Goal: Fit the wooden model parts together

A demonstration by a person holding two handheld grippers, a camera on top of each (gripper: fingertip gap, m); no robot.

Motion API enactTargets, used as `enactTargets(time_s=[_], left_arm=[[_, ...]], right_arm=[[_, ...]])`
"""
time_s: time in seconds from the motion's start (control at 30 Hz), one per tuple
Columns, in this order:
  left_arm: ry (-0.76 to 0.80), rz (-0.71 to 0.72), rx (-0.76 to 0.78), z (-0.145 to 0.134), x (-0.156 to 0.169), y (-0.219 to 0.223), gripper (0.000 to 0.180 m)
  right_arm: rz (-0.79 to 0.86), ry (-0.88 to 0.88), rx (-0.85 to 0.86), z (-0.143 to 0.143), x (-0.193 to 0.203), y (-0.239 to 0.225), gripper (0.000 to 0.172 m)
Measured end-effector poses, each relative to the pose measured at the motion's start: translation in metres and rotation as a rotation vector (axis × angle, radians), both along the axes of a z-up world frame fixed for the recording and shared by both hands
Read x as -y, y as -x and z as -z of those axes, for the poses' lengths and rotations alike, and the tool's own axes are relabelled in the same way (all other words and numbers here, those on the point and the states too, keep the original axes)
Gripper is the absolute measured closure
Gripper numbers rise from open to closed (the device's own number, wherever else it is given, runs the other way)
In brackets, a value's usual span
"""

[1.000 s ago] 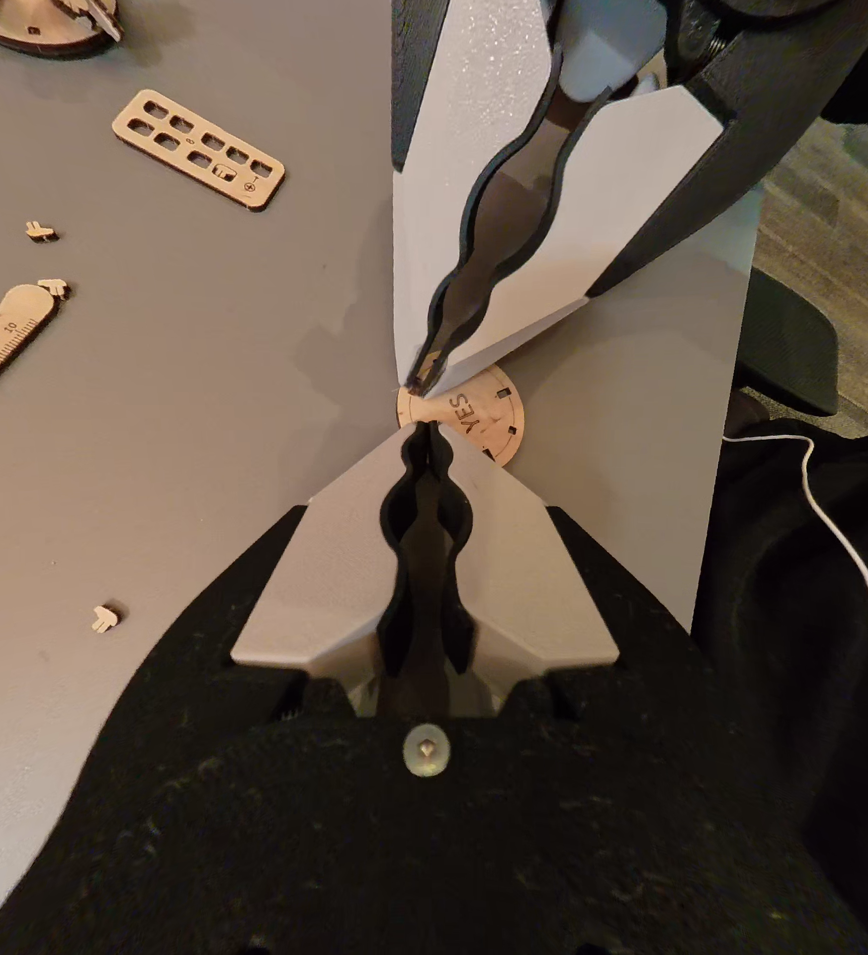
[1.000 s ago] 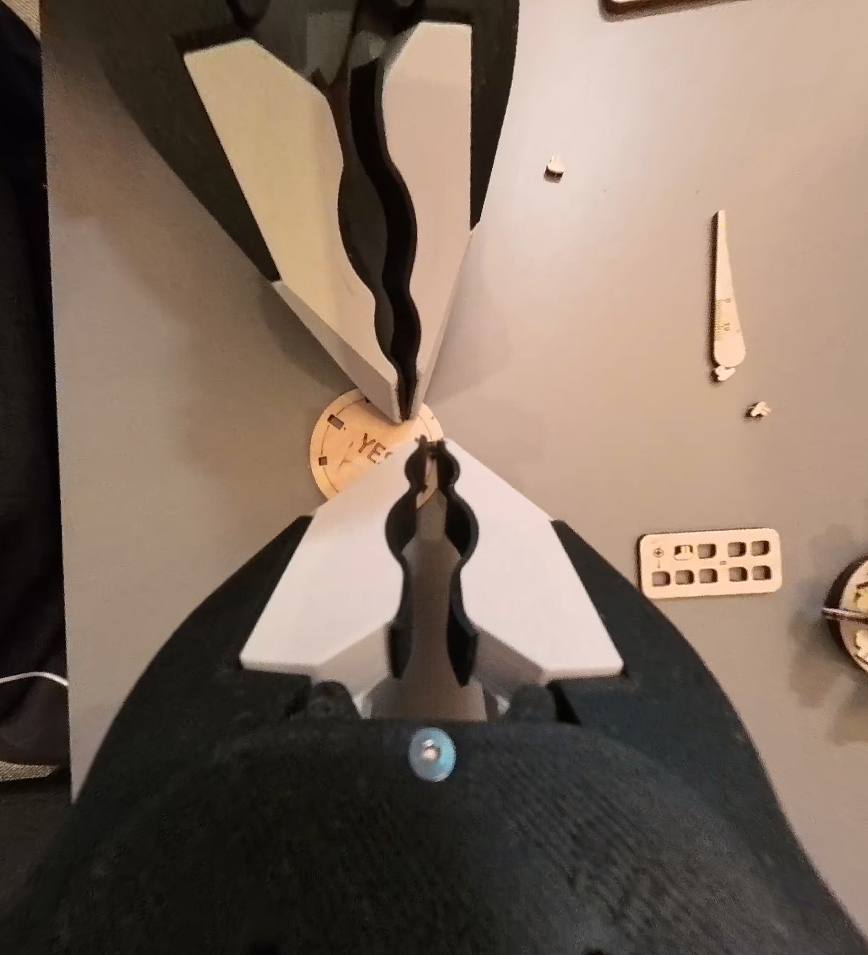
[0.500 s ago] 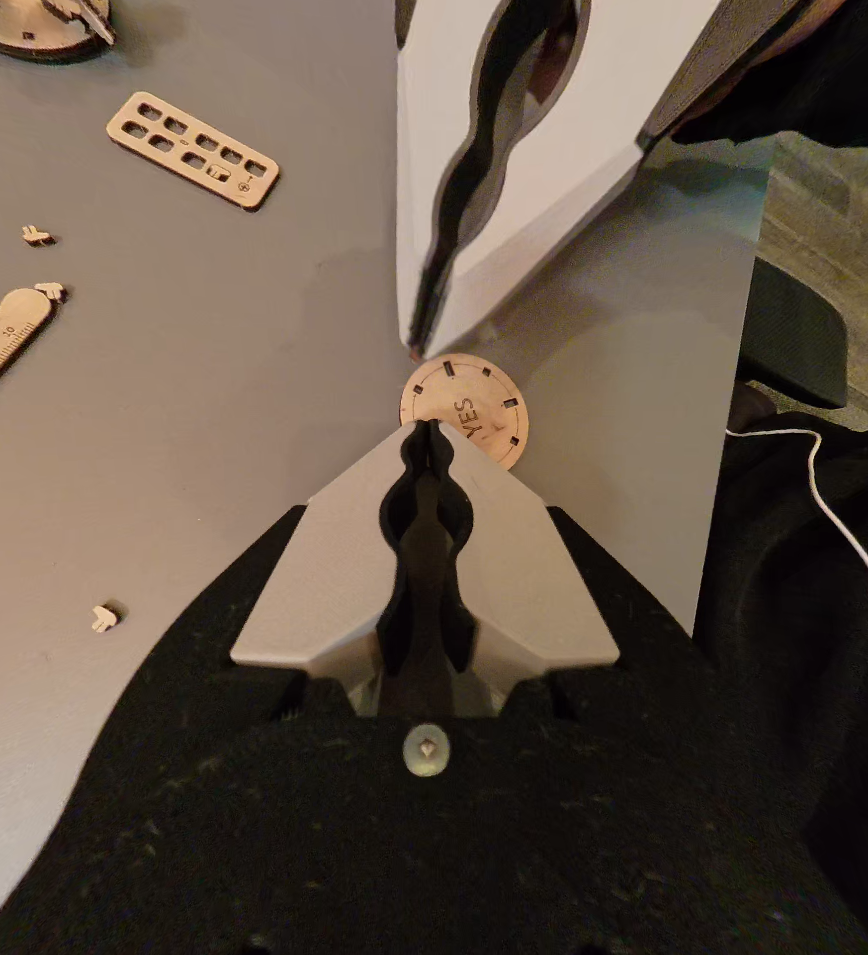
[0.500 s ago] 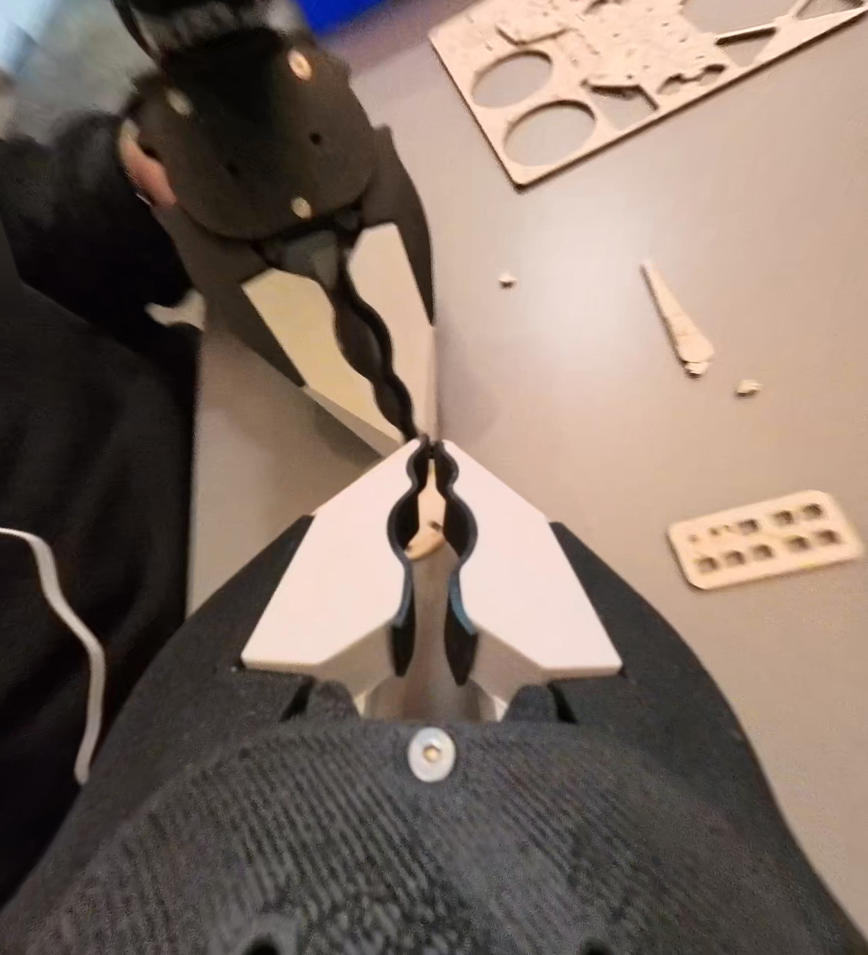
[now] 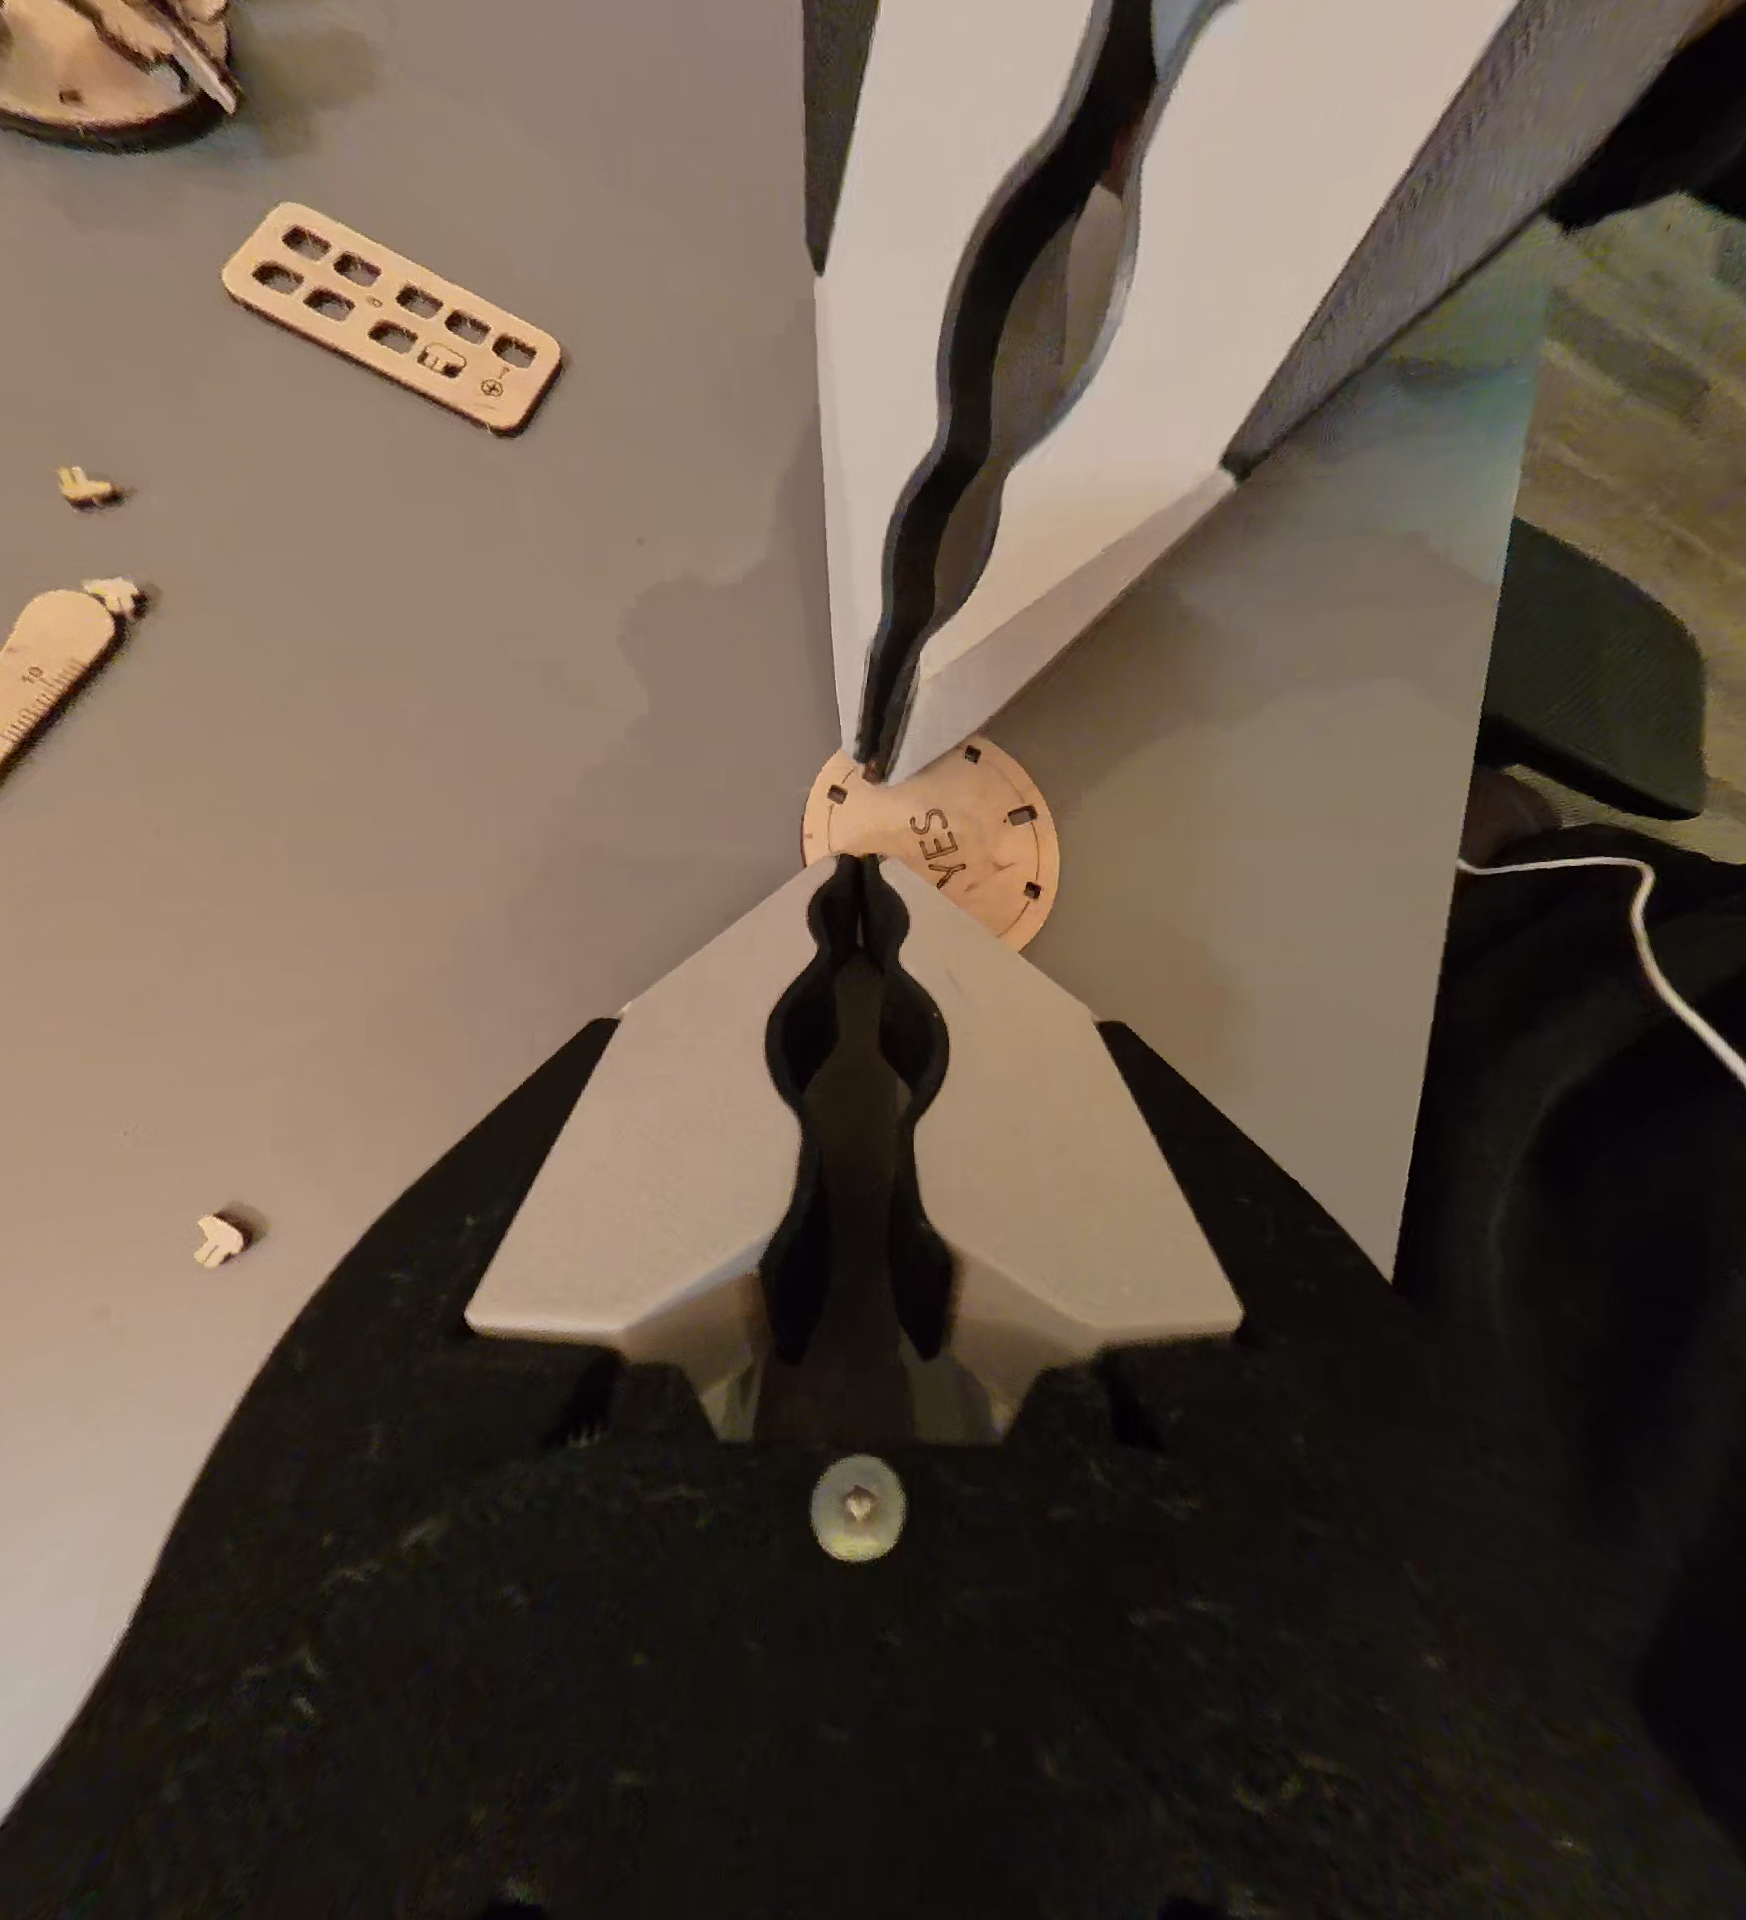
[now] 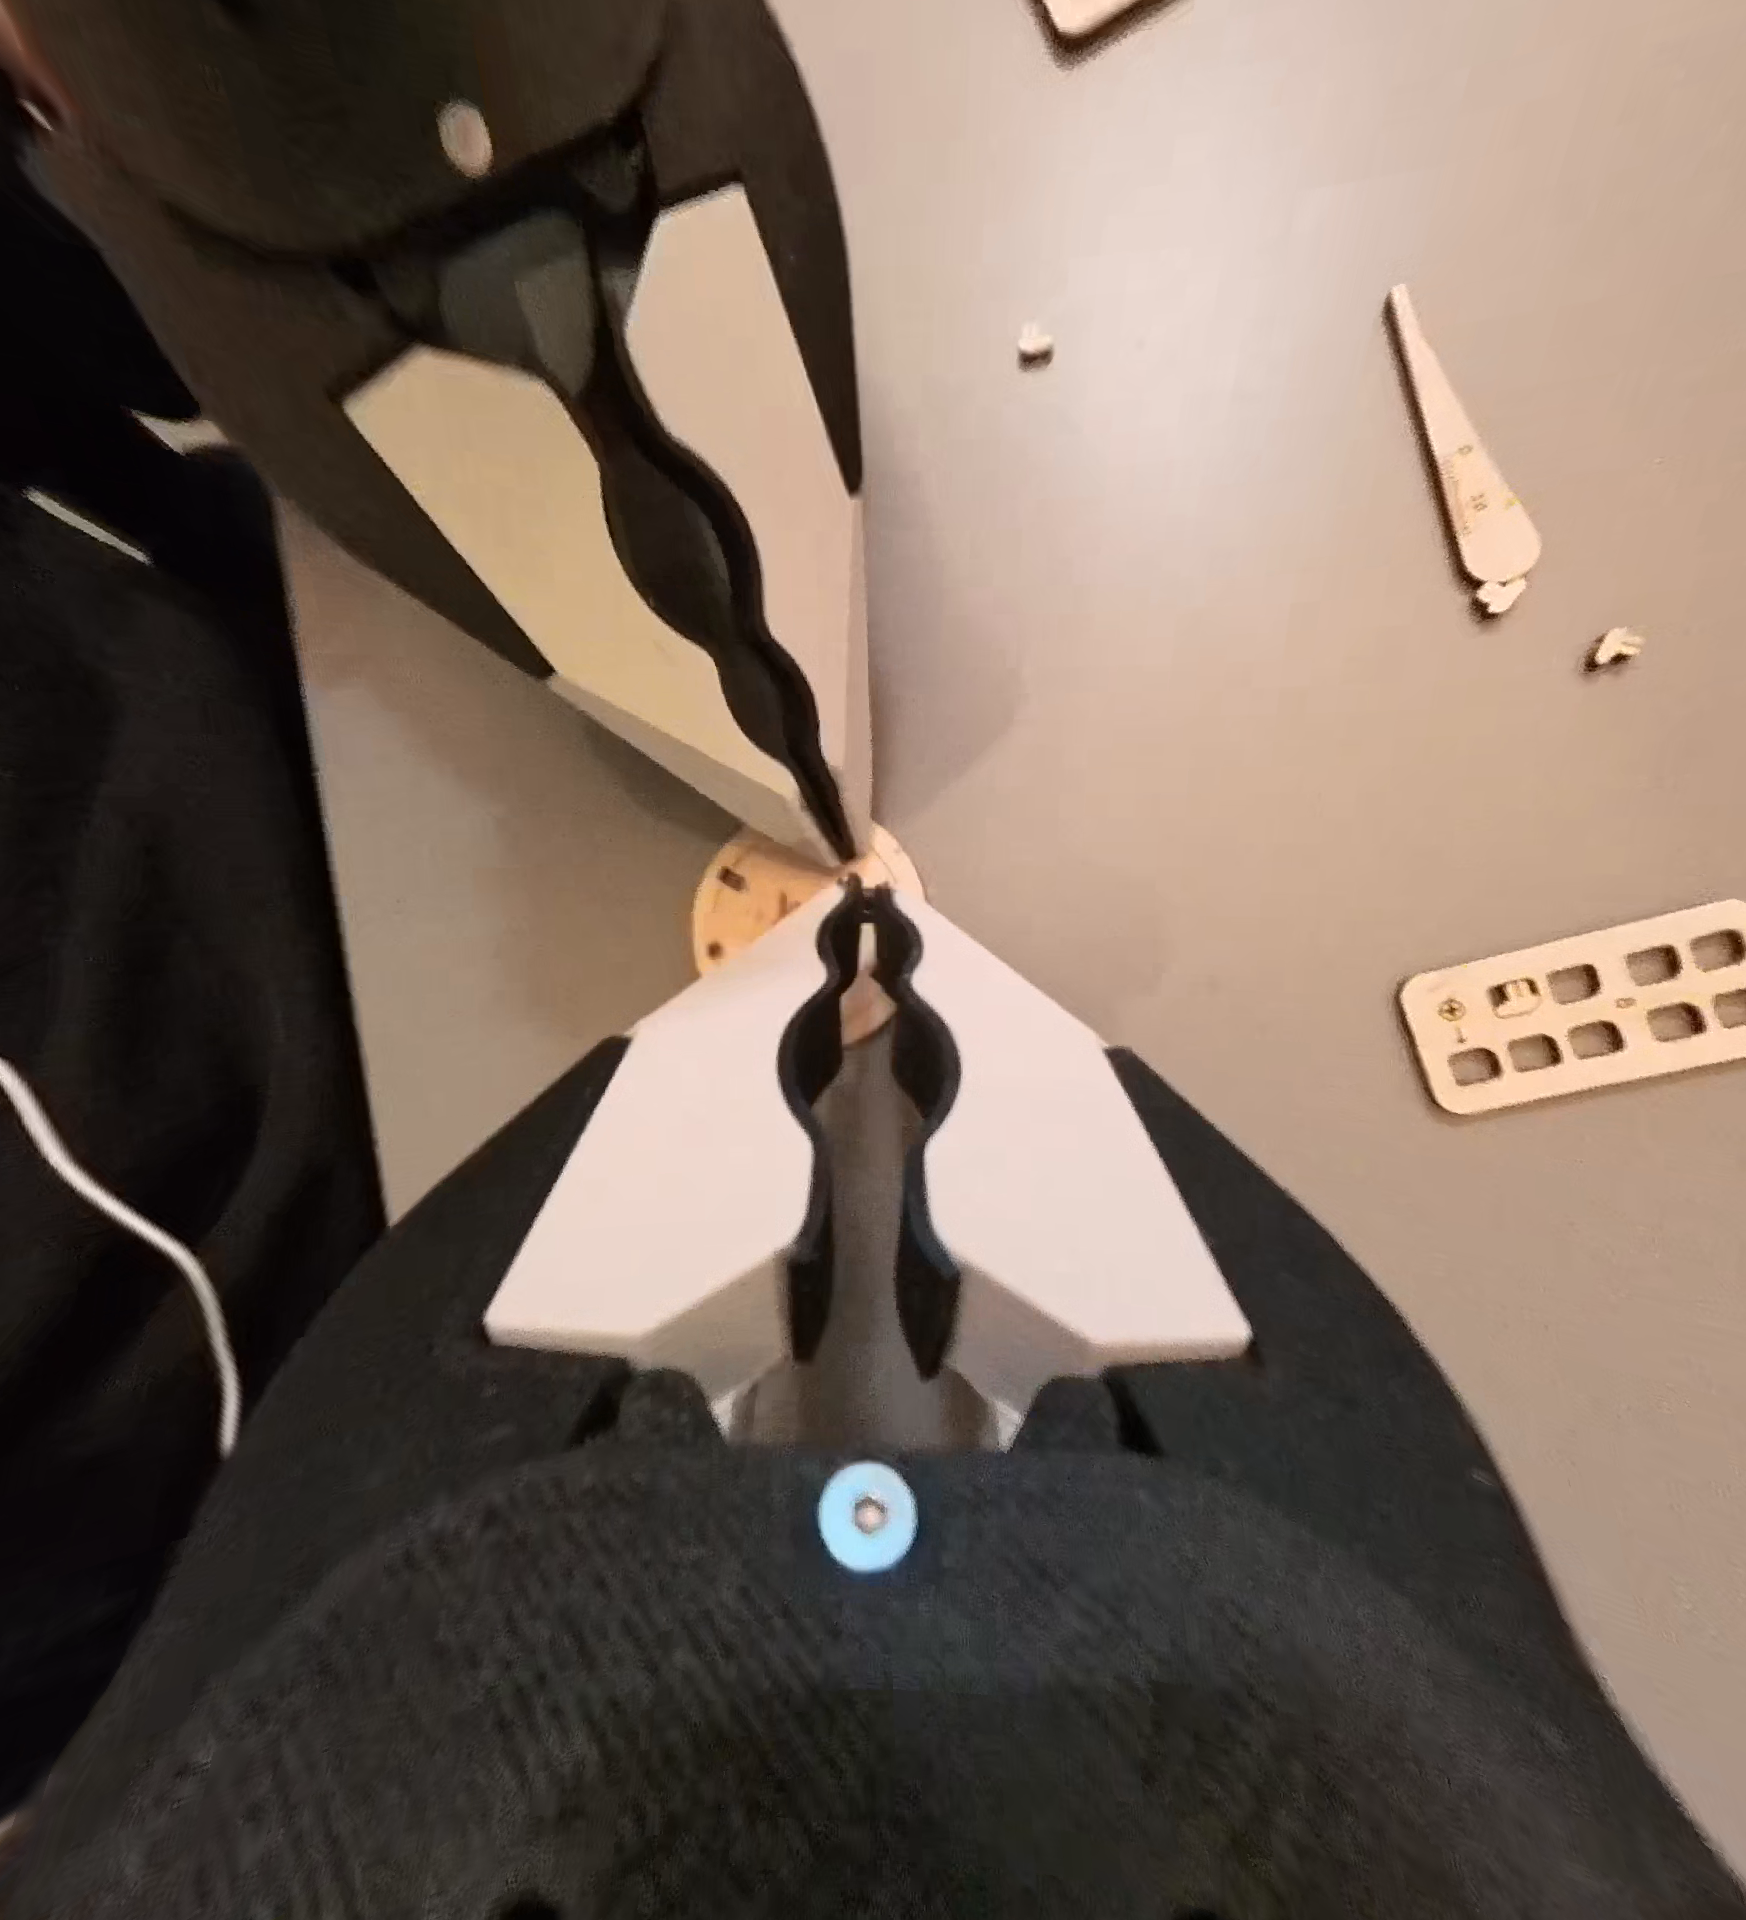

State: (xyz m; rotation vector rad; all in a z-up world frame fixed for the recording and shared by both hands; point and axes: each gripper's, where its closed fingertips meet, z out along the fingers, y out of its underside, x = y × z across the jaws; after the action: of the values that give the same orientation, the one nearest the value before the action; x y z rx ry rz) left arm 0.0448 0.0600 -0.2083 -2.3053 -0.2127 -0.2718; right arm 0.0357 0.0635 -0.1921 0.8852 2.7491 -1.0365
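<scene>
i have both claws pinched shut, left claw (image 5: 861,862) and right claw (image 6: 858,894) tip to tip over the wooden disc (image 5: 994,831), which lies flat near the table (image 5: 433,831) edge; whether either tip grips anything tiny, i cannot tell.

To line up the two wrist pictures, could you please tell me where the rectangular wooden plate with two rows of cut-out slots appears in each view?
Left wrist view: upper left, on the grey table, rectangular wooden slotted plate.
Right wrist view: right edge, about mid-height.
Shared landmark: round wooden disc beneath both tongs' tips.
</scene>
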Motion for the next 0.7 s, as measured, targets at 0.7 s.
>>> enactTargets(time_s=[0.7], left_arm=[[-0.468, -0.003, 0.064, -0.07, 0.0, 0.0, 0.175]], right_arm=[[0.236, 0.636, 0.286, -0.059, 0.013, -0.006, 0.172]])
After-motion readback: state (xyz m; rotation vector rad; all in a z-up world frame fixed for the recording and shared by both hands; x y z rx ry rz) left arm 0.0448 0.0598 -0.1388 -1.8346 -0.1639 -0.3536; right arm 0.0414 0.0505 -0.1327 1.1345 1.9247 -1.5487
